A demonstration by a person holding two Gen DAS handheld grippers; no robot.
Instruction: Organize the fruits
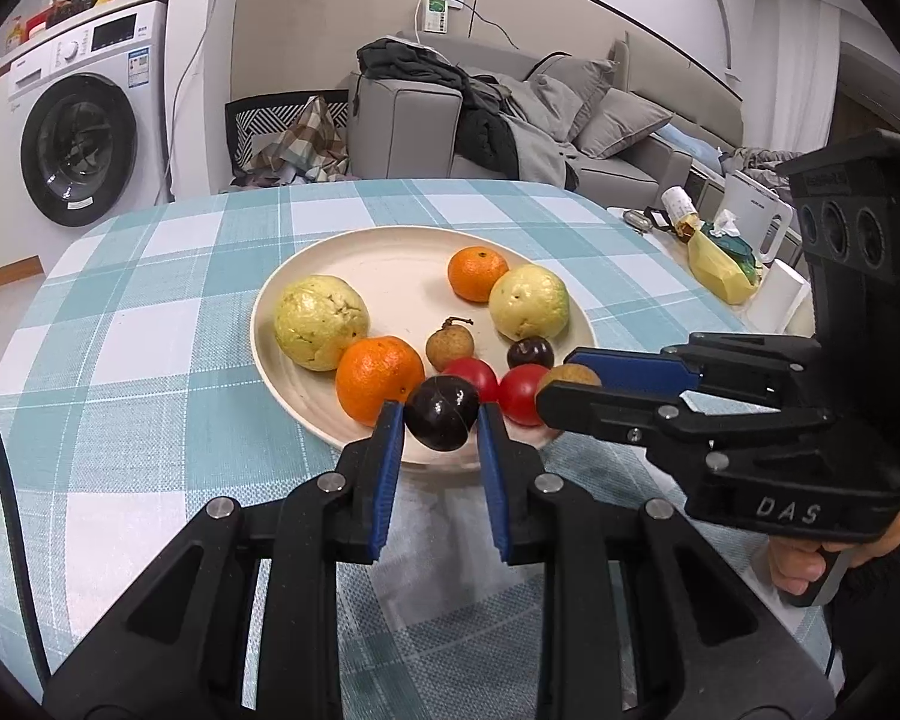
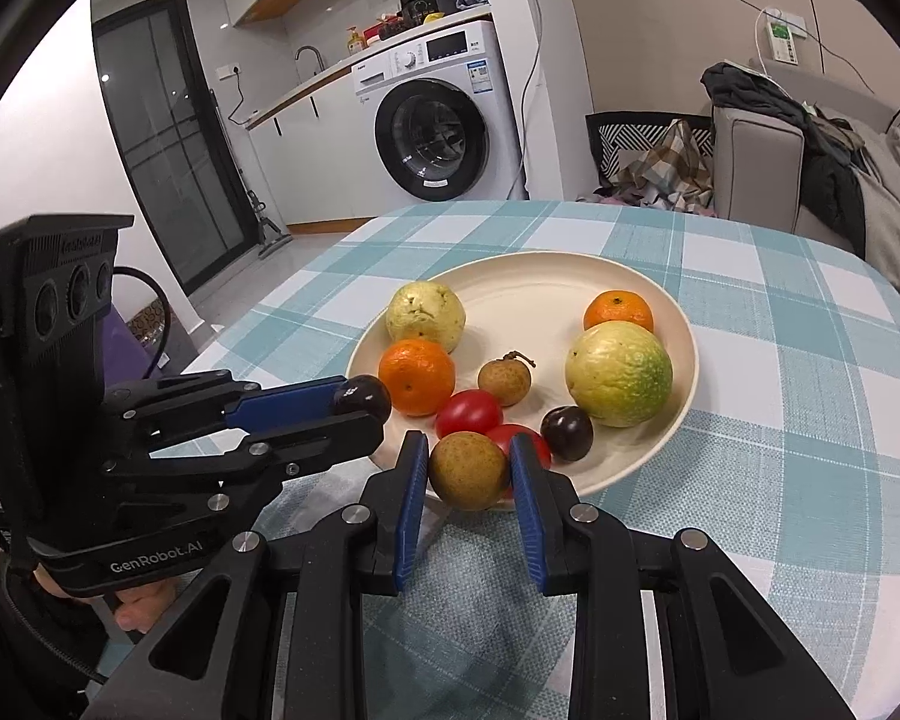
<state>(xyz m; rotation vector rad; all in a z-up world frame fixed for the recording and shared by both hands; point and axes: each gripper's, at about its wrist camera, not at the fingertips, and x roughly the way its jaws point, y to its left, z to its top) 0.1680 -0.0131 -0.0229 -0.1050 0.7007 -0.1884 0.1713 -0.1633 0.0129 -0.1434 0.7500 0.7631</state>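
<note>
A cream plate (image 1: 390, 258) (image 2: 540, 282) on the checked tablecloth holds two guavas (image 1: 321, 321) (image 1: 528, 301), two oranges (image 1: 378, 378) (image 1: 477, 273), two red tomatoes (image 1: 473, 373) (image 1: 519, 394), a longan (image 1: 449, 347) and a dark plum (image 1: 530, 352). My left gripper (image 1: 440, 420) is shut on a second dark plum (image 1: 442, 412) (image 2: 363, 397) at the plate's near rim. My right gripper (image 2: 469, 462) is shut on a brown longan (image 2: 468, 470) (image 1: 570, 373) at the near rim, right of the left gripper.
The table (image 1: 150, 300) has a blue-and-white checked cloth. At its right edge stand a yellow bag (image 1: 720, 264) and a white kettle (image 1: 750, 210). A washing machine (image 2: 438, 120) and a grey sofa (image 1: 570, 120) stand beyond the table.
</note>
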